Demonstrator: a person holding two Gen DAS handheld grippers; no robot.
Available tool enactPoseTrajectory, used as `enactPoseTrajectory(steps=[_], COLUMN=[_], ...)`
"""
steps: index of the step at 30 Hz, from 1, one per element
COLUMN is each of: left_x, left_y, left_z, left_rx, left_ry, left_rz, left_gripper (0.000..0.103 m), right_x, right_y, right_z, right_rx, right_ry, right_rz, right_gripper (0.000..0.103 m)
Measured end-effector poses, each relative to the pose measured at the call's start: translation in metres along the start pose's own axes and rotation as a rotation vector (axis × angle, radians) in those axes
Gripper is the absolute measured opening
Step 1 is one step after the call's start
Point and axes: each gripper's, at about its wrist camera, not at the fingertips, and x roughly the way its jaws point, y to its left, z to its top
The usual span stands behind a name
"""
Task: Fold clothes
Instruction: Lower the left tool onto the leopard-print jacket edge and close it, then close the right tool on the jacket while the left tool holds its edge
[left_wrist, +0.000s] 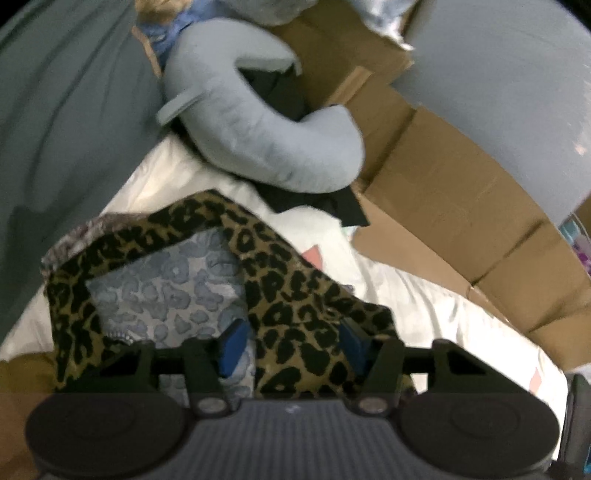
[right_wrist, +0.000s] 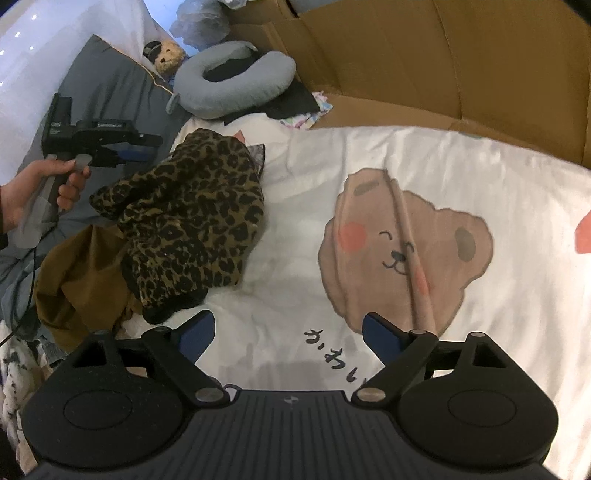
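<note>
A leopard-print garment (left_wrist: 295, 295) with a grey-blue inner side lies crumpled on the white bear-print sheet (right_wrist: 295, 206). In the right wrist view the leopard-print garment (right_wrist: 192, 206) sits left of centre, partly over a brown garment (right_wrist: 81, 277). My left gripper (left_wrist: 293, 343) is open, and a fold of the leopard fabric bunches between its blue pads (left_wrist: 234, 343). Seen from the right, the left gripper (right_wrist: 144, 147) is at the garment's upper left edge, held by a hand (right_wrist: 33, 192). My right gripper (right_wrist: 290, 332) hovers open over bare sheet, just right of the garment, holding nothing.
A grey neck pillow (right_wrist: 236, 85) and black cloth (right_wrist: 288, 101) lie at the head of the bed, with a teddy bear (right_wrist: 168, 55) behind. Cardboard boxes (right_wrist: 406, 55) line the far and right side. A grey pillow (right_wrist: 107, 81) lies left. The printed bear (right_wrist: 402, 251) marks open sheet.
</note>
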Motion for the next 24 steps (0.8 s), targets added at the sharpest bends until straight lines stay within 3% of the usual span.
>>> enactPoseTrajectory(steps=[9, 11, 13, 15, 18, 21, 24], left_x=[0.028, 0.031, 0.034, 0.037, 0.034, 0.026, 0.015], left_y=[0.018, 0.021, 0.022, 0.021, 0.022, 0.020, 0.018], left_z=[0.004, 0.004, 0.004, 0.003, 0.003, 0.004, 0.005], left_rx=[-0.115, -0.132, -0.136, -0.130, -0.129, -0.118, -0.105], left_ry=[0.038, 0.045, 0.061, 0.073, 0.063, 0.043, 0.013], left_rz=[-0.021, -0.034, -0.043, -0.048, -0.064, -0.076, -0.092], left_gripper=[0.058, 0.053, 0.035, 0.029, 0.005, 0.004, 0.004], right_x=[0.037, 0.046, 0.055, 0.064, 0.077, 0.090, 0.106], right_y=[0.014, 0.019, 0.024, 0.029, 0.034, 0.040, 0.045], right_z=[0.013, 0.016, 0.019, 0.021, 0.025, 0.028, 0.034], right_rx=[-0.058, -0.073, -0.088, -0.103, -0.104, -0.096, -0.079], right_ry=[0.020, 0.025, 0.031, 0.036, 0.038, 0.040, 0.048], right_rz=[0.030, 0.037, 0.045, 0.053, 0.066, 0.085, 0.108], right_gripper=[0.089, 0.089, 0.089, 0.089, 0.088, 0.088, 0.077])
